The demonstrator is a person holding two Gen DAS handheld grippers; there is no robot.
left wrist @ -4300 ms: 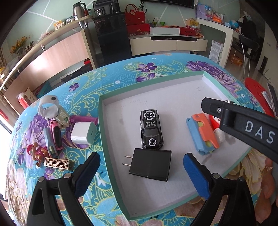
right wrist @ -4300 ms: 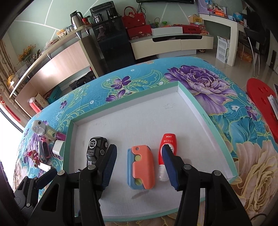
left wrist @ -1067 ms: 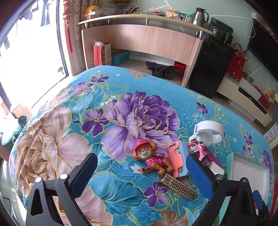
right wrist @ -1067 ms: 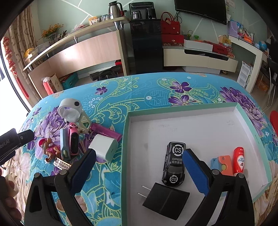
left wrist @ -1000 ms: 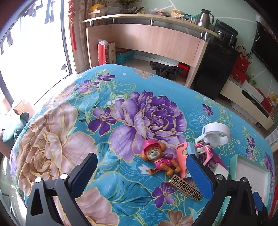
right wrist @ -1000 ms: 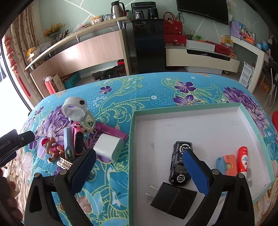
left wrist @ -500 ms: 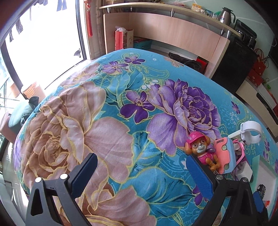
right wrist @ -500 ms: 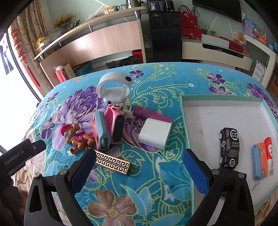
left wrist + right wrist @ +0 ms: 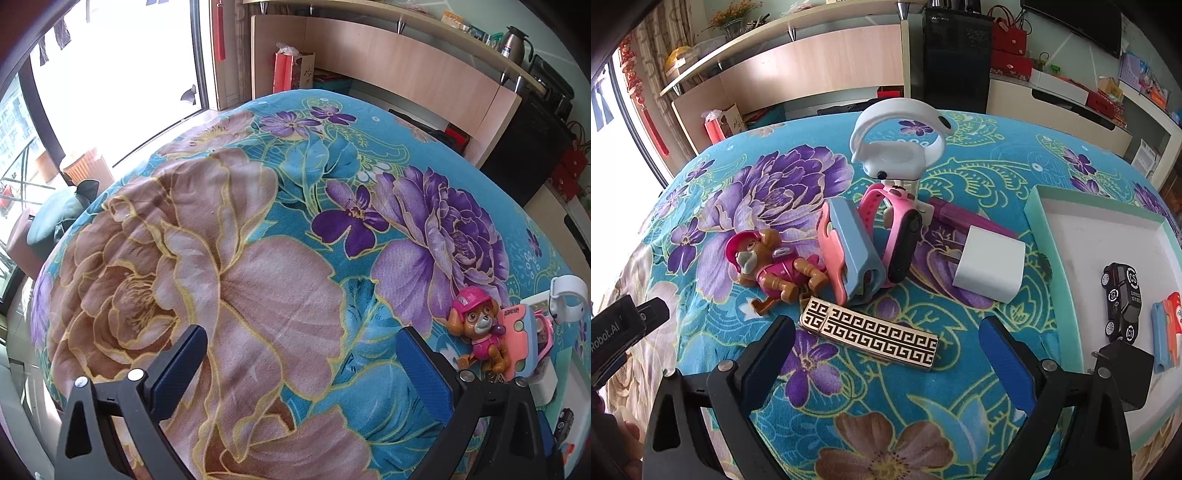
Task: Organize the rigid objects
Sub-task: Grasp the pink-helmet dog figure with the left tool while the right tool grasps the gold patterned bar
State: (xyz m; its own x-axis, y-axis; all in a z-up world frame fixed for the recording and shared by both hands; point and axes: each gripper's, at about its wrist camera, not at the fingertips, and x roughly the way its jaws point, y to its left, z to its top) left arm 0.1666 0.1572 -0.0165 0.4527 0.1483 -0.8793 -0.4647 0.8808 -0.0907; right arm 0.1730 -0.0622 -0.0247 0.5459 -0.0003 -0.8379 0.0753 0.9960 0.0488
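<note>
My right gripper (image 9: 886,354) is open and empty, just in front of a gold-and-black patterned bar (image 9: 870,332). Behind it lie a toy dog (image 9: 772,266), a pink-and-blue case (image 9: 849,251), a pink watch (image 9: 897,240), a white charger (image 9: 990,264), a purple stick (image 9: 971,219) and a white stand (image 9: 897,147). The tray (image 9: 1043,236) at right holds a black toy car (image 9: 1123,299), a black adapter (image 9: 1126,369) and a blue-orange piece (image 9: 1165,332). My left gripper (image 9: 301,365) is open and empty over bare cloth; the toy dog (image 9: 476,332) shows at its right.
The round table wears a teal floral cloth (image 9: 258,258). Its edge curves off at the left near a window (image 9: 110,74). A shelf and cabinets (image 9: 820,62) stand behind the table. The left gripper's body (image 9: 617,332) shows at the far left of the right wrist view.
My right gripper has moved left from the tray to the loose objects and closer to the patterned bar. My left gripper has swung further left, toward the bare cloth.
</note>
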